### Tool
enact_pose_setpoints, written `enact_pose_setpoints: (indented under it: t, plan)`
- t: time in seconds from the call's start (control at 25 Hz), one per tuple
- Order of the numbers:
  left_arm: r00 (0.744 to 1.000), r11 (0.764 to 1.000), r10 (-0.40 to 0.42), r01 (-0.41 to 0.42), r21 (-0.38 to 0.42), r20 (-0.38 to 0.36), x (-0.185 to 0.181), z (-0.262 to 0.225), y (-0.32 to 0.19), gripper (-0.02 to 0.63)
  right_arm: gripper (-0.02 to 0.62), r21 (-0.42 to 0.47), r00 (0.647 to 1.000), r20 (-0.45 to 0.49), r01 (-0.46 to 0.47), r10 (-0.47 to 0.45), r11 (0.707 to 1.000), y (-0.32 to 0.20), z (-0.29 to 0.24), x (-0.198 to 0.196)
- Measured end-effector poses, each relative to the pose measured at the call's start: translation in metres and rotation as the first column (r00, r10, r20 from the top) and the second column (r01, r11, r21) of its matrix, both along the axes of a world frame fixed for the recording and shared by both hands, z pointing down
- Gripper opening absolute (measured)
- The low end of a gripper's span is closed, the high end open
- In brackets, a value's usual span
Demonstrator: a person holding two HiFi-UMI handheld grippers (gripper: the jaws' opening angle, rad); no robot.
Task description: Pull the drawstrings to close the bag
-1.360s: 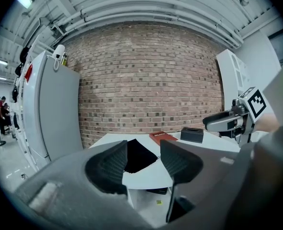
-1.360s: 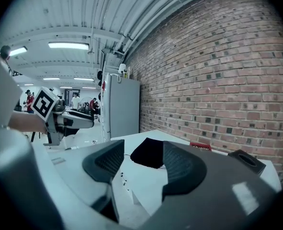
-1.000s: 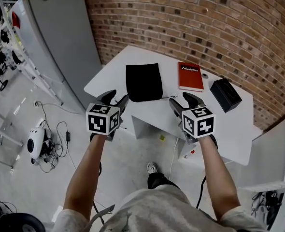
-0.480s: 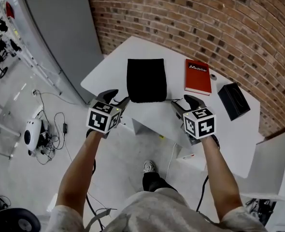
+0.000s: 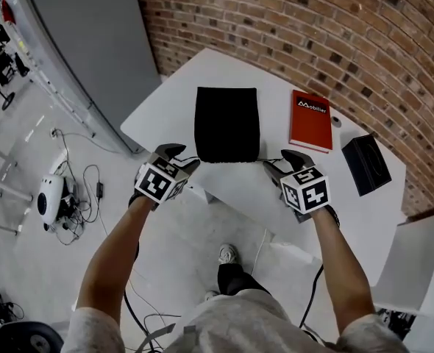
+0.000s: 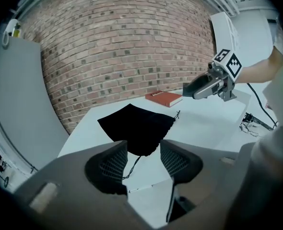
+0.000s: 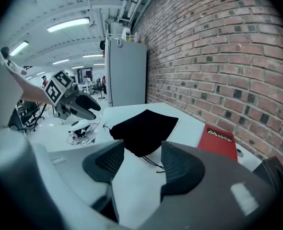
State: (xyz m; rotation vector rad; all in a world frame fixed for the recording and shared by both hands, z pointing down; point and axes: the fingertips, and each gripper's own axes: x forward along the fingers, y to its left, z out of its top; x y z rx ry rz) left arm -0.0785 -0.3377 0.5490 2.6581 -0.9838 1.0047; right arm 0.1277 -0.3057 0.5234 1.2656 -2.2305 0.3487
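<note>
Bare tabletop (image 5: pixel 174 105) is lying open left of the bag (image 5: pixel 226 123) and along its near edge. A book (image 5: pixel 310 120) is lying close on the bag's right, with a box (image 5: pixel 371 164) sitting farther right.

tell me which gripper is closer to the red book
Right. The right gripper hovers just short of the red book, on the person's side of it. The left gripper is at the black bag's opposite near corner, with the bag between.
</note>
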Motion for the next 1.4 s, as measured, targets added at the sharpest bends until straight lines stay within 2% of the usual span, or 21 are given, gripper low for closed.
enact_pose_setpoints:
  t: [0.28, 0.48, 0.64, 0.96, 1.04, 1.32, 1.4]
  plan:
    - [0.988, 0.997, 0.076, -0.075, -0.015, 0.133, 0.002, 0.029, -0.014, 0.219, 0.241, -0.053, 0.992, -0.075, 0.098, -0.101, 0.994, -0.015, 0.032, -0.001]
    - [0.969, 0.989, 0.148, -0.141, -0.048, 0.199, 0.001, 0.052, -0.019, 0.219, 0.236, -0.104, 0.983, -0.099, 0.142, -0.152, 0.984, -0.022, 0.054, -0.004]
    - [0.946, 0.977, 0.208, -0.190, -0.093, 0.249, 0.000, 0.067, -0.022, 0.219, 0.225, -0.156, 0.967, -0.153, 0.182, -0.206, 0.971, -0.026, 0.074, -0.003]
    - [0.924, 0.964, 0.256, -0.221, -0.150, 0.284, 0.001, 0.092, -0.027, 0.218, 0.199, -0.209, 0.917, -0.249, 0.264, -0.312, 0.942, -0.037, 0.104, -0.003]
    - [0.921, 0.961, 0.261, -0.222, -0.163, 0.290, 0.000, 0.097, -0.028, 0.199, 0.196, -0.222, 0.903, -0.269, 0.280, -0.335, 0.934, -0.039, 0.111, -0.003]
    - [0.917, 0.956, 0.270, -0.218, -0.197, 0.293, -0.001, 0.107, -0.032, 0.195, 0.158, -0.290, 0.865, -0.273, 0.344, -0.421, 0.893, -0.040, 0.124, -0.009]
    - [0.913, 0.953, 0.278, -0.223, -0.206, 0.298, -0.001, 0.110, -0.032, 0.169, 0.149, -0.313, 0.853, -0.281, 0.352, -0.440, 0.882, -0.038, 0.129, -0.008]
